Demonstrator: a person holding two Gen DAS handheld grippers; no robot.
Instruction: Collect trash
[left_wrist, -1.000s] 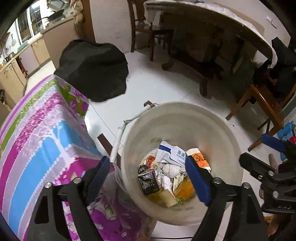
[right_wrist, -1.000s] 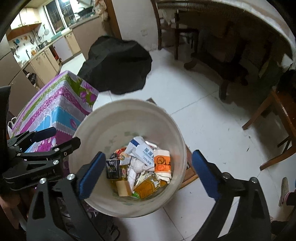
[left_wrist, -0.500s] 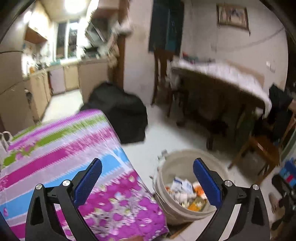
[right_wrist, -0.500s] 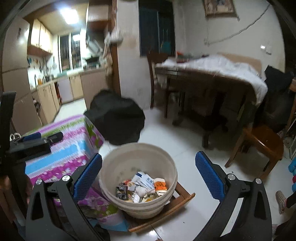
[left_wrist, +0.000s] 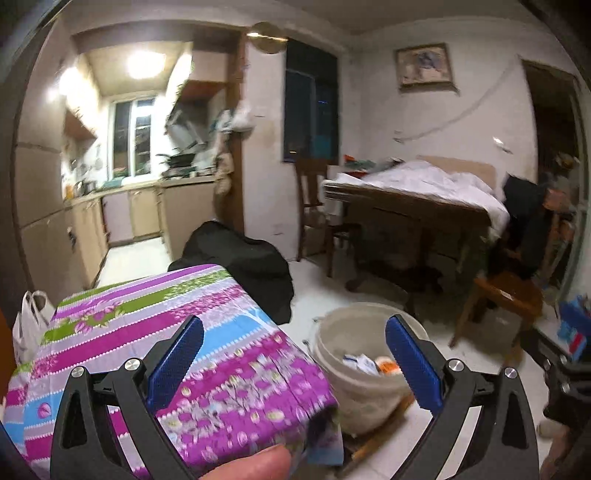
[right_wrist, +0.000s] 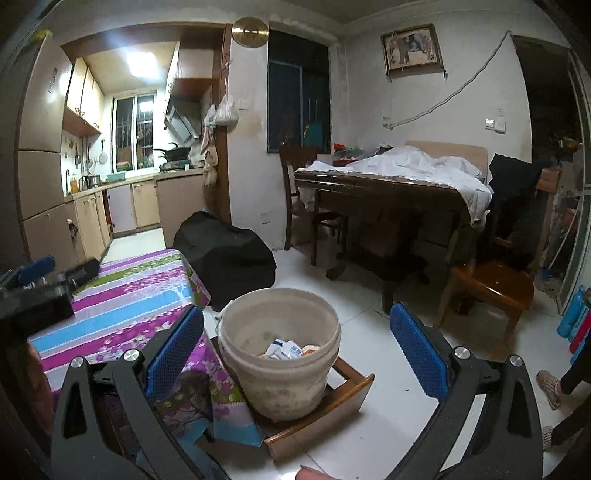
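A beige plastic bucket (right_wrist: 280, 380) stands on the white tiled floor on a wooden tray (right_wrist: 328, 410). Wrappers and crumpled paper trash (right_wrist: 286, 349) lie in its bottom. My right gripper (right_wrist: 297, 354) is open and empty, held above and short of the bucket. In the left wrist view the bucket (left_wrist: 354, 387) sits low and right of centre, beside a table with a striped floral cloth (left_wrist: 147, 332). My left gripper (left_wrist: 295, 362) is wide open with nothing between its blue pads, over the table's corner. The left gripper (right_wrist: 40, 284) also shows at the left edge of the right wrist view.
A black bag (right_wrist: 225, 258) lies on the floor behind the bucket. A dark wooden table with a white sheet (right_wrist: 391, 184) and wooden chairs (right_wrist: 491, 288) fill the right side. A person's slippered foot (right_wrist: 550, 384) stands at the right. A kitchen doorway (right_wrist: 133, 229) opens at the back left.
Both grippers have risen and tipped up, from looking straight down into the bucket to looking across the room. The bucket now sits lower and farther off. The left jaws have spread wider.
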